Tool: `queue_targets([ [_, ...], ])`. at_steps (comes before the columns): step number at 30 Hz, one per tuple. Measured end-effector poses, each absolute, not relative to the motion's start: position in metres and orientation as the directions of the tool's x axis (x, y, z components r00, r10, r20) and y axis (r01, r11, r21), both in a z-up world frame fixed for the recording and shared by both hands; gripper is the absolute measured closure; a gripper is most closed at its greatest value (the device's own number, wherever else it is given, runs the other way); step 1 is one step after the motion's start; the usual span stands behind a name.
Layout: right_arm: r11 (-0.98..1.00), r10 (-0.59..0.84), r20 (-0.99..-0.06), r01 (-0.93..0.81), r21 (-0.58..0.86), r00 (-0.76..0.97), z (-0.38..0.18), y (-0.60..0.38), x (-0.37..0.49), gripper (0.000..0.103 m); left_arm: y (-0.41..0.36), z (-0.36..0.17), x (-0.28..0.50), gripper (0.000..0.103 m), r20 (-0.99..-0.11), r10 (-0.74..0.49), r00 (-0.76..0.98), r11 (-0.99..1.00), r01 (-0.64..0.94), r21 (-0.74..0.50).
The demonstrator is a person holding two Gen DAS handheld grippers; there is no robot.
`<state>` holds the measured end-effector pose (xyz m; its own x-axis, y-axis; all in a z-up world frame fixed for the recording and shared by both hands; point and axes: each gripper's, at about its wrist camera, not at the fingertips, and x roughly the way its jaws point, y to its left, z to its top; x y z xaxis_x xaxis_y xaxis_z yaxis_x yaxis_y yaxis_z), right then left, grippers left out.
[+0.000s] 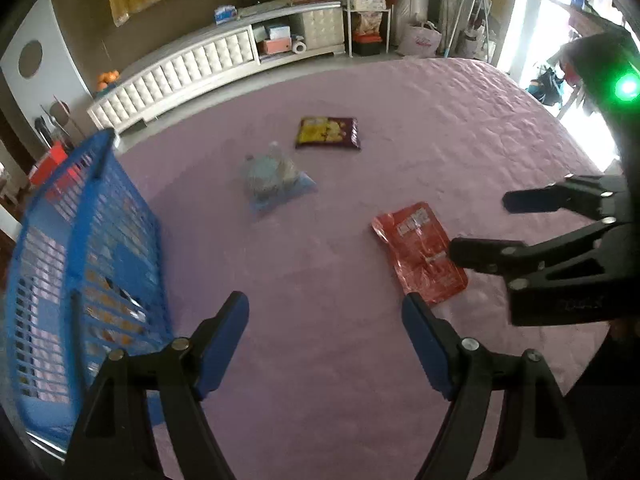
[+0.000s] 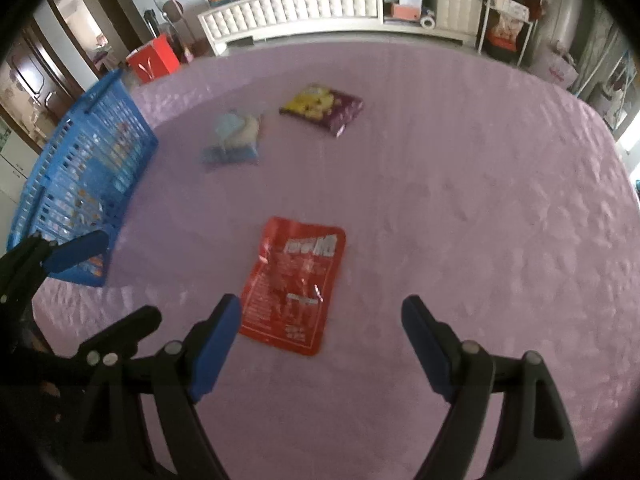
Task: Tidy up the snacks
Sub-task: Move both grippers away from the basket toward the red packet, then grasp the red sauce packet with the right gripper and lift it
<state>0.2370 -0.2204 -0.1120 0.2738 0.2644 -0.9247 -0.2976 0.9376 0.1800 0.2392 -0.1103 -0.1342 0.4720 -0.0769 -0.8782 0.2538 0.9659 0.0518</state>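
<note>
Three snacks lie on the lilac bedspread point(image 1: 440, 120): a red packet point(image 1: 420, 252) point(image 2: 296, 280), a clear bag with blue print point(image 1: 274, 180) point(image 2: 234, 136), and a yellow and purple packet point(image 1: 328, 133) point(image 2: 324, 108) farthest off. A blue slatted basket point(image 1: 80, 240) point(image 2: 88, 168) stands at the left, with blurred packets showing through its wall. My left gripper point(image 1: 326, 316) point(image 2: 116, 284) hangs open over bare cover beside the basket. My right gripper point(image 2: 322, 316) point(image 1: 480, 226) is open just above the red packet's near end, holding nothing.
Past the bed's far edge runs a long white tufted cabinet point(image 1: 192, 76) with boxes on its shelves. A red bag point(image 2: 154, 58) stands on the floor behind the basket. A metal rack point(image 1: 366, 12) and bags stand at the back right by a bright window.
</note>
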Motion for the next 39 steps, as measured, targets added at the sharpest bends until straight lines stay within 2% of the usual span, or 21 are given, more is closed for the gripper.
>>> queue_targets([
  [7,0.933,0.262,-0.935,-0.309,0.183,0.237,-0.132,-0.203,0.245,0.018,-0.093,-0.147,0.244,0.040,-0.881,-0.112,0.459,0.978,0.209,-0.015],
  [12,0.935,0.254,-0.942,-0.305,0.182,0.217,-0.139,-0.194,0.253,0.018,-0.085,-0.150,0.244,0.042,-0.882,-0.096,0.462,0.980,0.201,-0.001],
  [16,0.939,0.203,-0.952,-0.322,0.122,0.230,-0.141,-0.181,0.254,0.018,-0.079,-0.154,0.242,0.042,-0.887,-0.108,0.448,0.981,0.192,-0.022],
  [18,0.934,0.148,-0.958,-0.352,0.054,0.247,-0.141,-0.173,0.252,0.025,-0.077,-0.156,0.242,0.042,-0.890,-0.114,0.442,0.981,0.193,-0.029],
  [19,0.930,0.137,-0.958,-0.365,0.037,0.252,-0.141,-0.171,0.250,0.033,-0.076,-0.157,0.242,0.042,-0.889,-0.118,0.443,0.981,0.192,-0.034],
  [21,0.931,0.150,-0.956,-0.361,0.050,0.253,-0.140,-0.175,0.248,0.036,-0.074,-0.158,0.242,0.042,-0.890,-0.126,0.439,0.981,0.187,-0.047],
  [24,0.935,0.165,-0.950,-0.350,0.065,0.264,-0.138,-0.184,0.244,0.046,-0.071,-0.158,0.241,0.042,-0.890,-0.137,0.435,0.982,0.180,-0.063],
  [29,0.923,0.194,-0.936,-0.377,0.072,0.295,-0.136,-0.184,0.228,0.068,-0.070,-0.160,0.236,0.042,-0.892,-0.151,0.426,0.981,0.179,-0.081],
  [33,0.924,0.177,-0.928,-0.379,0.043,0.327,-0.135,-0.180,0.220,0.069,-0.071,-0.159,0.232,0.042,-0.892,-0.157,0.425,0.979,0.186,-0.084],
  [39,0.928,0.267,-0.916,-0.335,0.162,0.298,-0.136,-0.190,0.228,0.070,-0.067,-0.155,0.230,0.042,-0.892,-0.162,0.421,0.980,0.175,-0.096],
])
